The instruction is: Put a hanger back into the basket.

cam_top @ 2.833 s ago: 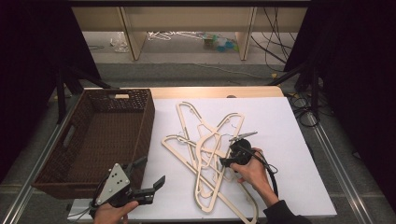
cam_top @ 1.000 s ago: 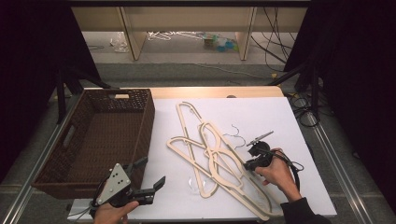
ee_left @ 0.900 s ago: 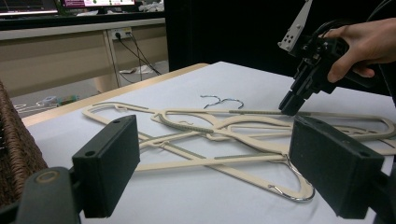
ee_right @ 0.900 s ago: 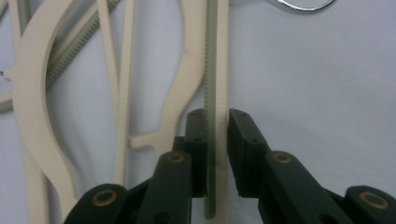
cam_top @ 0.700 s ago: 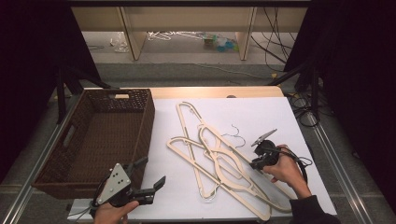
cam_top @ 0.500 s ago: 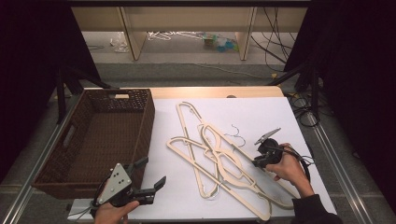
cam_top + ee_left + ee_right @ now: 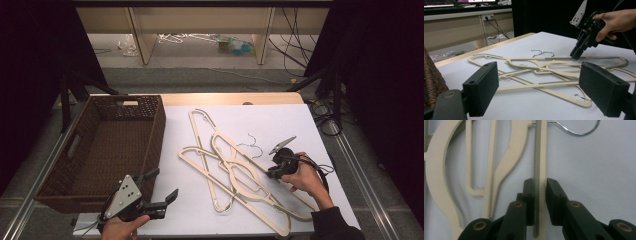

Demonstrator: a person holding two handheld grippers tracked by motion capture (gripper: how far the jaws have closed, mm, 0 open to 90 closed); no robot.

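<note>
Lighting's pretty even from overhead, white table (image 7: 300, 125) bright with barely any shadows, surroundings pitch black. High view is soft and grainy; the left gripper's (image 7: 539, 87) own jaws sit blurry up close.

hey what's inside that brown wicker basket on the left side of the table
Nothing that shows: the basket has a bare woven floor in the high view. Its near wall hides the strip of floor just behind it. The cream hangers all lie outside it, on the white table.

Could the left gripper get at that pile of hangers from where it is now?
Probably yes. The left gripper stands open at the table's near edge beside the wicker basket, with bare white tabletop between it and the hangers. The right gripper already clamps one hanger's arm.
</note>
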